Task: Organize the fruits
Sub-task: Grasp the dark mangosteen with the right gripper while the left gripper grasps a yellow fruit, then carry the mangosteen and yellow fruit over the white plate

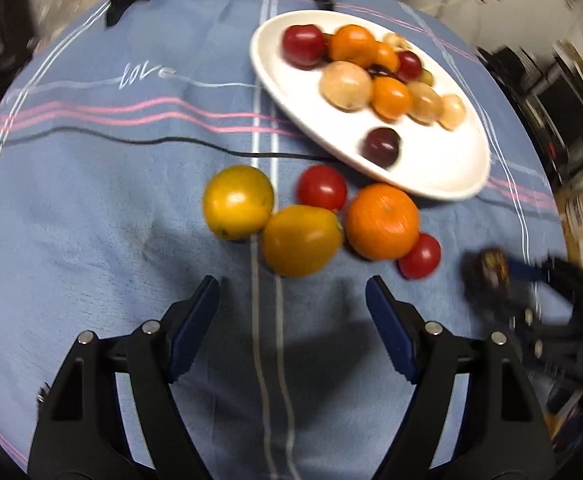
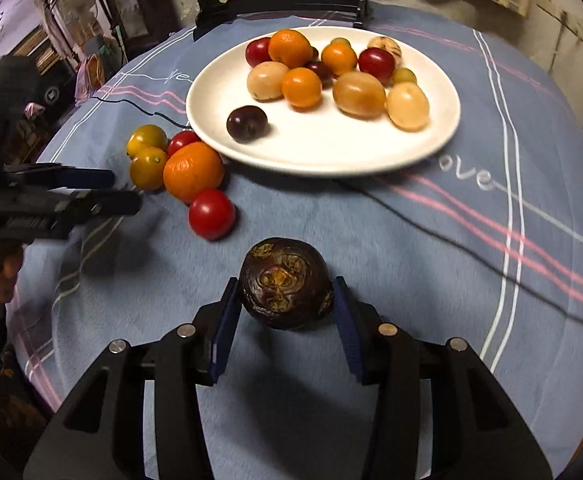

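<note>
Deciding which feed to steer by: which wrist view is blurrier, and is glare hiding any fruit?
Left wrist view: motion-smeared, worst on the white plate and the dark fruit at the right gripper. Right wrist view: sharper, dark fruit crisp; only small highlights, no fruit hidden.

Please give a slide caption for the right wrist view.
Right gripper fingers close on a dark fruit before the white plate.

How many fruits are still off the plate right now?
6: two yellow fruits, an orange and two red tomatoes clustered beside the plate, plus the dark fruit between the right gripper fingers.
</note>
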### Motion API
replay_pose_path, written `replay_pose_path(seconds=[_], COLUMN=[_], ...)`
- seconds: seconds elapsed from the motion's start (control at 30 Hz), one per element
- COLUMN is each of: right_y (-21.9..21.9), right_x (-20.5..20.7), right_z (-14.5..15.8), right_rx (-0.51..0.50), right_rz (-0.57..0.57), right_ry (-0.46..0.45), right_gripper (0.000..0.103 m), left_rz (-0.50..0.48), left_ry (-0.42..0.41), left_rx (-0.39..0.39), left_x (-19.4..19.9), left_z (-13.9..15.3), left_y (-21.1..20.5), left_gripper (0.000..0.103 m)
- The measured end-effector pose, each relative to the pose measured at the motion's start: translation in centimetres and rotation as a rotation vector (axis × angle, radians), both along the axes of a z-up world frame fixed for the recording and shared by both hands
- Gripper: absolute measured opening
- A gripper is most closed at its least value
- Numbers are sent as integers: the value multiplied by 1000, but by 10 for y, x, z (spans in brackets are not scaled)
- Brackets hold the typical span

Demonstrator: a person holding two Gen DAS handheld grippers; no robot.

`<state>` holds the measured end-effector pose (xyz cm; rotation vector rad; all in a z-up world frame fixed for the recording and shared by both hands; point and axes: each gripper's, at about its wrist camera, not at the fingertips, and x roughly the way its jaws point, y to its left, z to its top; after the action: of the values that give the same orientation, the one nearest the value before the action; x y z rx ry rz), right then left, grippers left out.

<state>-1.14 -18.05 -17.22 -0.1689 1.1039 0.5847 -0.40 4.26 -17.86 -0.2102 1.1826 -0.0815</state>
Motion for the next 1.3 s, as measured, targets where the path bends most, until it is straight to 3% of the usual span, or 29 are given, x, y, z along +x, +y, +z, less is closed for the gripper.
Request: replay_pose_path(seconds=[0.17,0.27,0.37,0.4,0.63,0.83,0.93,1.07,1.3], right_y=[-2,-1,3,4,7,13,14,12,7], right_x=[-6,-7,-6,-6,-9,-15,-15,-17,-25], right_z=[-3,-3,-3,-3,0,-4,-8,-6,4], right_rx=[22,22,23,23,47,39,34,38,69], right_rz=[-17,-18,-13,-12,-8,4,-5,-17,-39], right_ry=[23,26,26,26,32,40,48,42,37], right_gripper=[46,46,46,46,46,46,46,46,46], left_rz=[33,32,-7,-10,-74,-153,-140,-140,-103], left_ry=[-1,-10,-10,-7,-9,-7,2,-13,-23], left_rx=[27,53,7,8,34,192,221,216,117], left_x=[19,28,31,29,-1,-25,-22,-22,-33], left_z=[-9,-8,-5,-4,1,0,-7,-8,1], left_y=[4,0,-2,-2,-3,-11,-13,-11,1], left_gripper=[75,64,39,38,37,38,38,38,37])
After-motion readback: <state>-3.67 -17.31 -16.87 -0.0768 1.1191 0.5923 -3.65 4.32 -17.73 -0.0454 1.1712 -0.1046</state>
